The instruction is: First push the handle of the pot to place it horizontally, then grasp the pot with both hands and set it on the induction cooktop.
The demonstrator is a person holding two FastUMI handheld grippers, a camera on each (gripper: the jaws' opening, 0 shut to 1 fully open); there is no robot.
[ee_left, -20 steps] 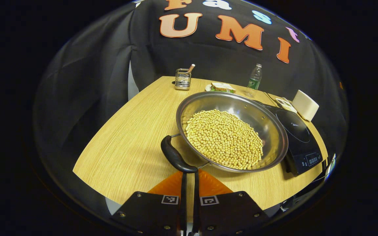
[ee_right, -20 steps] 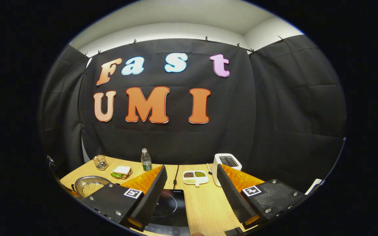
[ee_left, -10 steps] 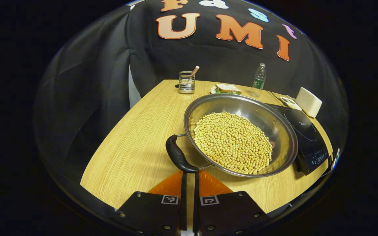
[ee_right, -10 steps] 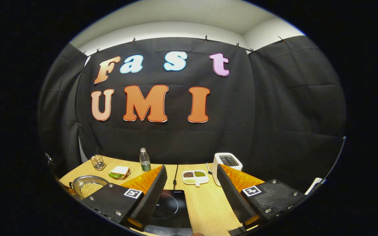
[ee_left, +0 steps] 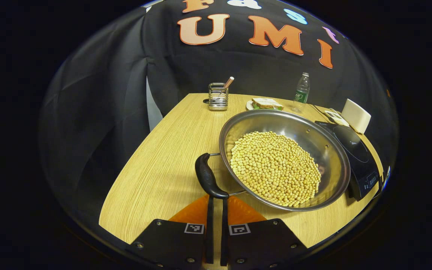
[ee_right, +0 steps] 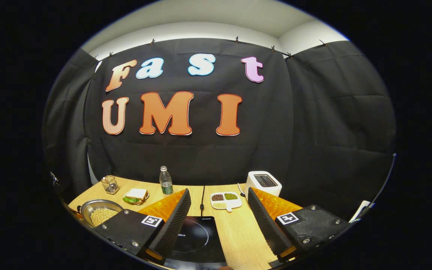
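Left gripper view: shifted rightward since the earlier frame, pot (ee_left: 284, 159) beside cooktop (ee_left: 356, 159) on surface (ee_left: 163, 165); left tongs (ee_left: 216, 202) closed, tips against handle (ee_left: 207, 180), mid-push. Right gripper view: right tongs (ee_right: 218, 221) gaping, empty, above cooktop. Next: finish swing, then two-handed grasp.

A pale wood-grain desk (ee_left: 163, 165) with a curved edge fills the lower half. Black pleated cloth wall (ee_right: 313, 123) rises behind from nine to three o'clock; a white ceiling (ee_right: 208, 17) shows at twelve.
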